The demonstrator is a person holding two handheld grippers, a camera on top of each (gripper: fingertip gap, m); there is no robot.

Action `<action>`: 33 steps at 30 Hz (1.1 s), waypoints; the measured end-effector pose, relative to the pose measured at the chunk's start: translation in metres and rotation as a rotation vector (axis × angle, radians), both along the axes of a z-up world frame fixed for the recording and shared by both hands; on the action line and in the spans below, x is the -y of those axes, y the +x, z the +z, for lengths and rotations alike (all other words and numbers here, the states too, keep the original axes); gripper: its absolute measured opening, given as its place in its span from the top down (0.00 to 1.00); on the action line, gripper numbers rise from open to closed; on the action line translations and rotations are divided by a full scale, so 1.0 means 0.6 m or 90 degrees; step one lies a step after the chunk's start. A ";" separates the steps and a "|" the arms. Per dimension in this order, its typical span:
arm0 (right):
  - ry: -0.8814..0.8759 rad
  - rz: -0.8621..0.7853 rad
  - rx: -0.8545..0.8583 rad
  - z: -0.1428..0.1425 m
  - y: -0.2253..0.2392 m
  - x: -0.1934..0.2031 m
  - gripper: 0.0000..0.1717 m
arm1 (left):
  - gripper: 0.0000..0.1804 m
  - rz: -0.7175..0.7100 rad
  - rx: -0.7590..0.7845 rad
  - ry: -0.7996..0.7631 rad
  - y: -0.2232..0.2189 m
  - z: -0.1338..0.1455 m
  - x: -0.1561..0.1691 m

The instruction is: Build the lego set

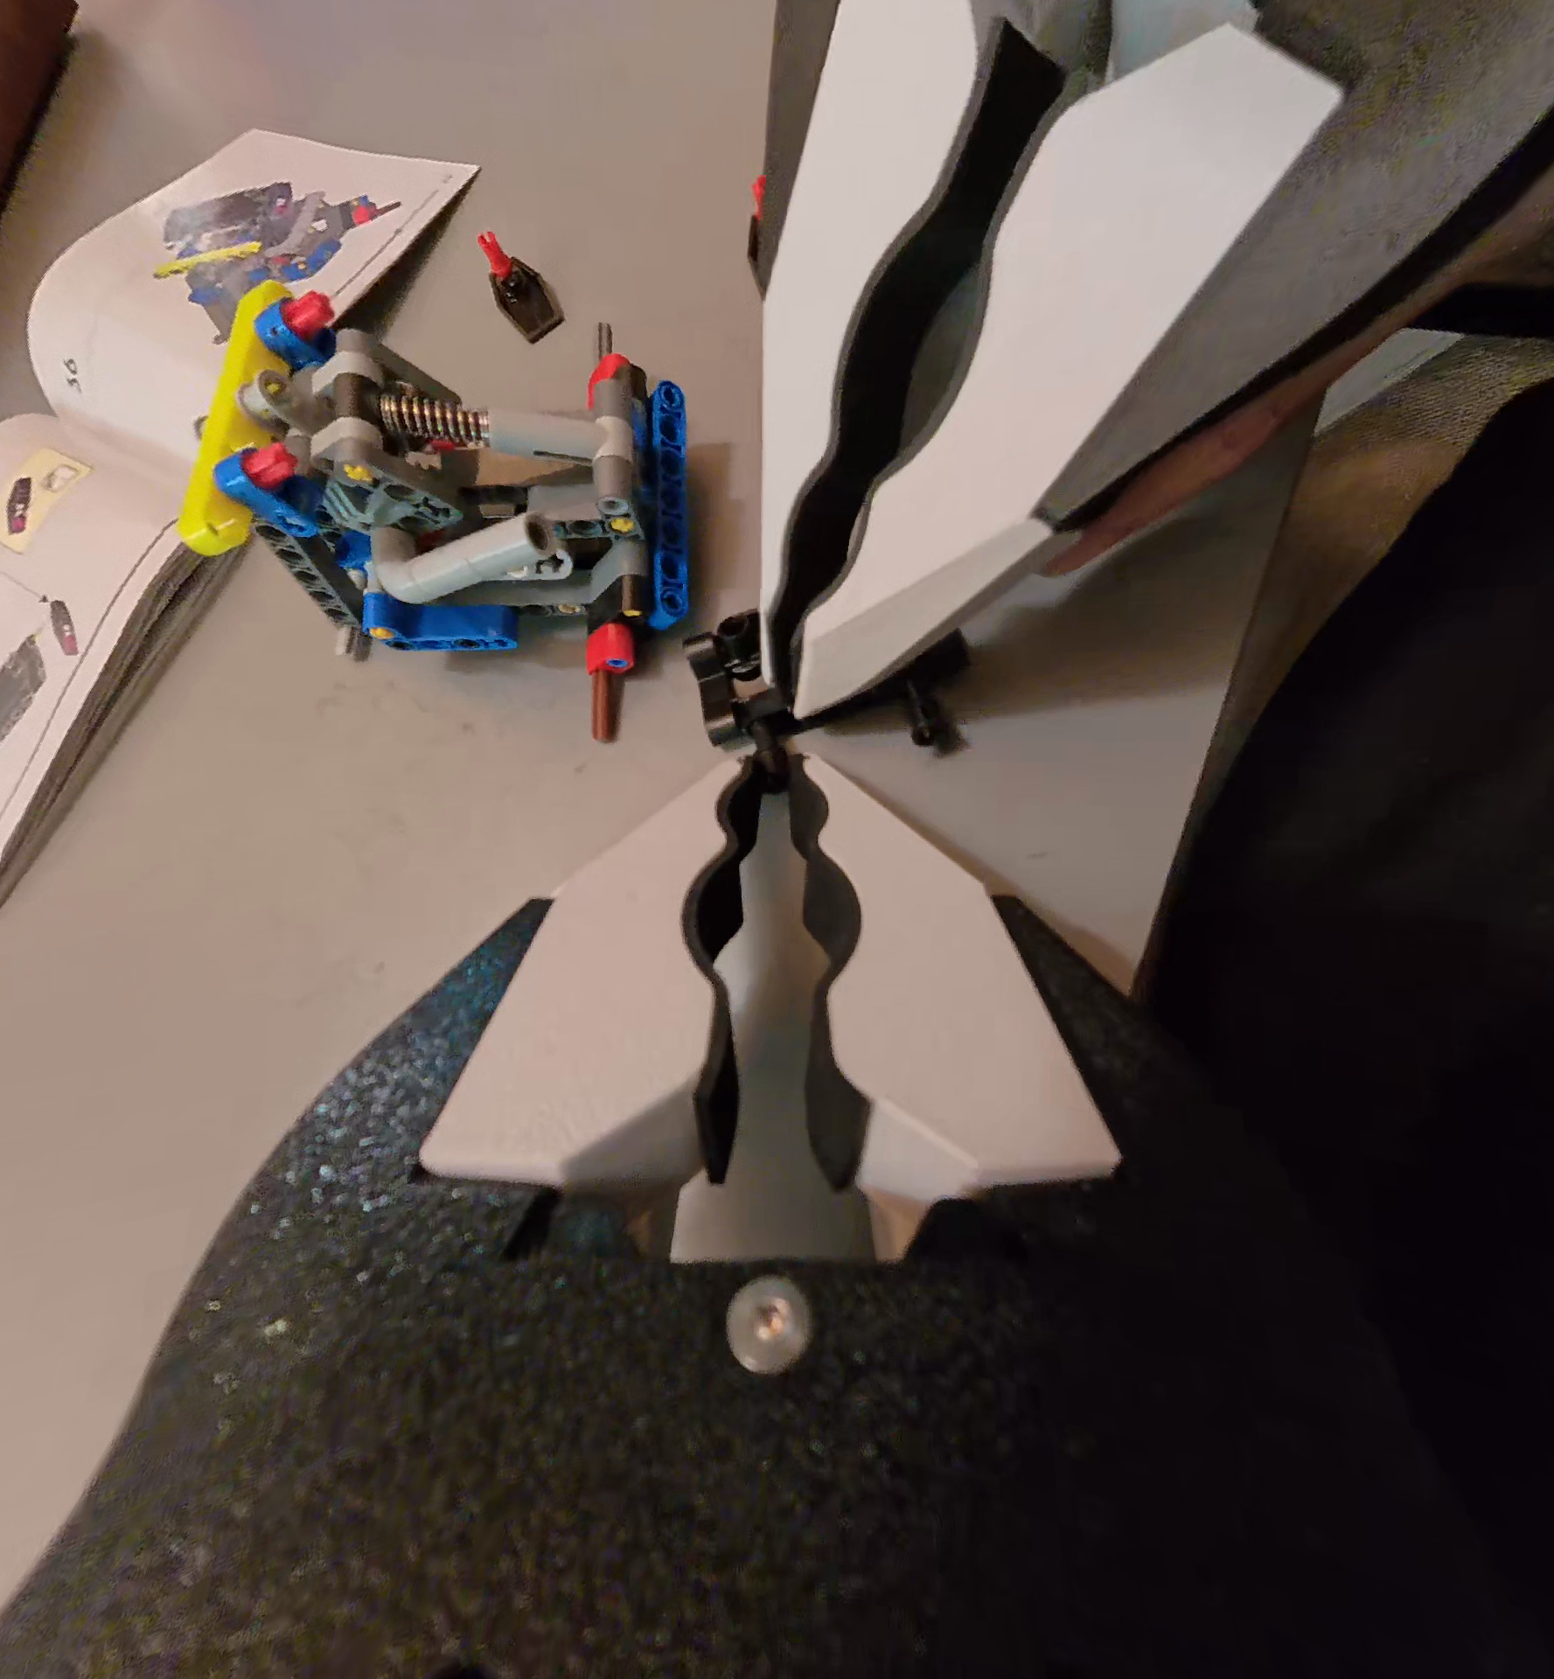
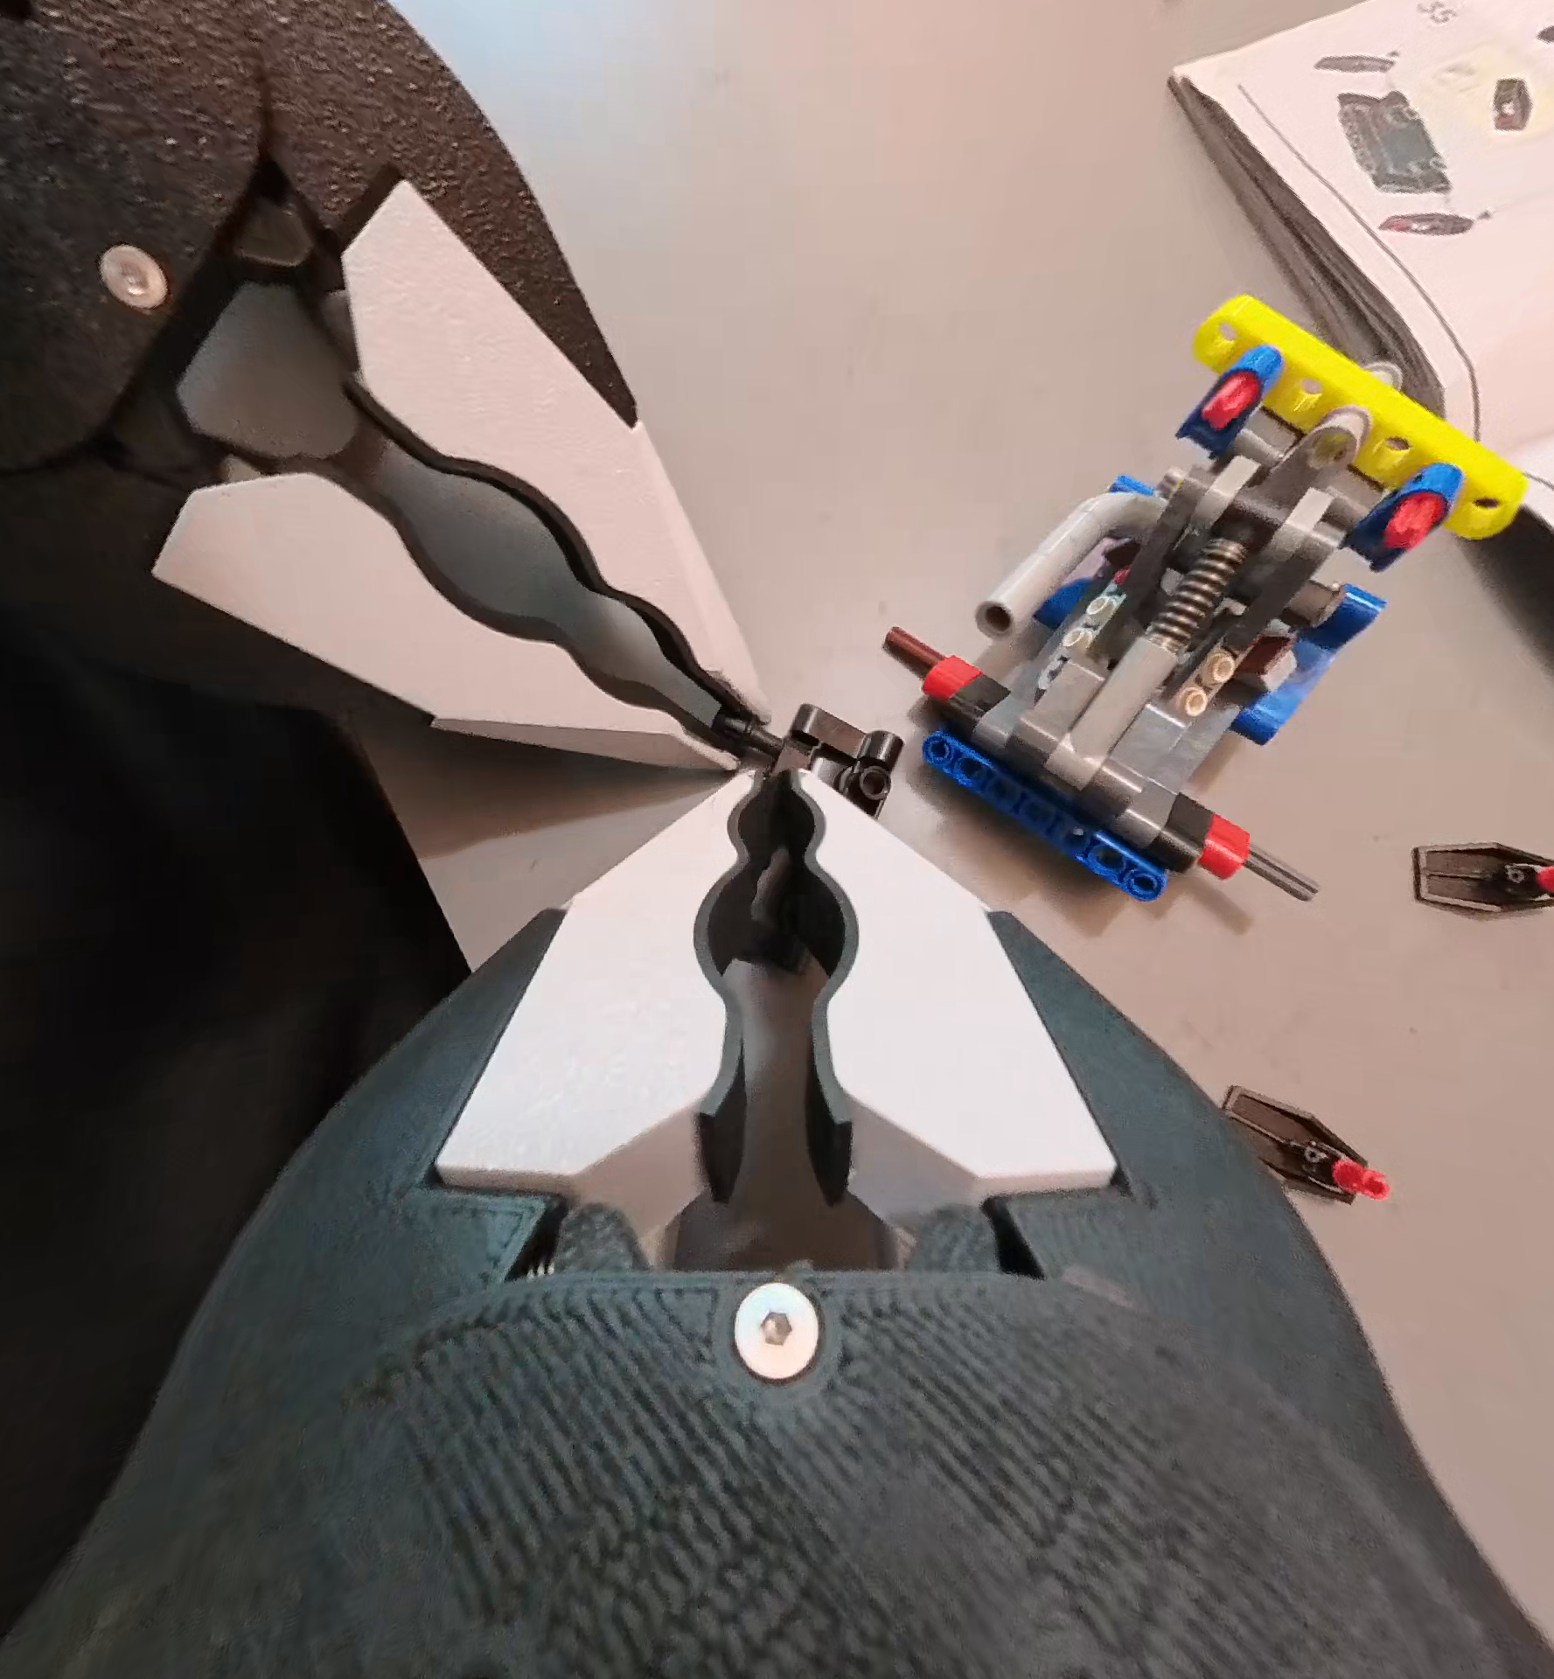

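My left gripper [image 1: 768, 772] is shut on a small black pin [image 1: 767, 747]. My right gripper [image 2: 777, 786] is shut on a black connector piece [image 2: 836, 740], part of which runs back between its fingers. The two grippers meet tip to tip just above the grey table [image 1: 300, 909]. The pin's free end sits at a hole of the connector [image 1: 720, 674]. In the right wrist view the left gripper [image 2: 737, 722] comes in from the upper left with the pin [image 2: 755, 734]. In the left wrist view the right gripper [image 1: 782, 700] comes in from the upper right.
A blue, grey and yellow brick assembly with a spring [image 1: 446, 491] [image 2: 1209, 636] lies close beside the grippers. An open instruction booklet [image 1: 73, 454] [image 2: 1436, 136] lies behind it. Small black pieces with red pins [image 2: 1482, 877] [image 2: 1300, 1145] [image 1: 523, 295] lie loose on the table. Left and right tips are no more than a few centimetres apart.
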State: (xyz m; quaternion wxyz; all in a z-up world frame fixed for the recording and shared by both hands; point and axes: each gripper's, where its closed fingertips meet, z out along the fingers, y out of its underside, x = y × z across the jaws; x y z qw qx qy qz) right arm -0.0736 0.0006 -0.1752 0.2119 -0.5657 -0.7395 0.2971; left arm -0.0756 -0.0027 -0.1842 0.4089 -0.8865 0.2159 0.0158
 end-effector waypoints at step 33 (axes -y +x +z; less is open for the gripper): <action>0.006 0.314 -0.075 -0.010 0.013 0.045 0.95 | 0.87 -0.322 0.073 -0.042 0.028 0.003 0.038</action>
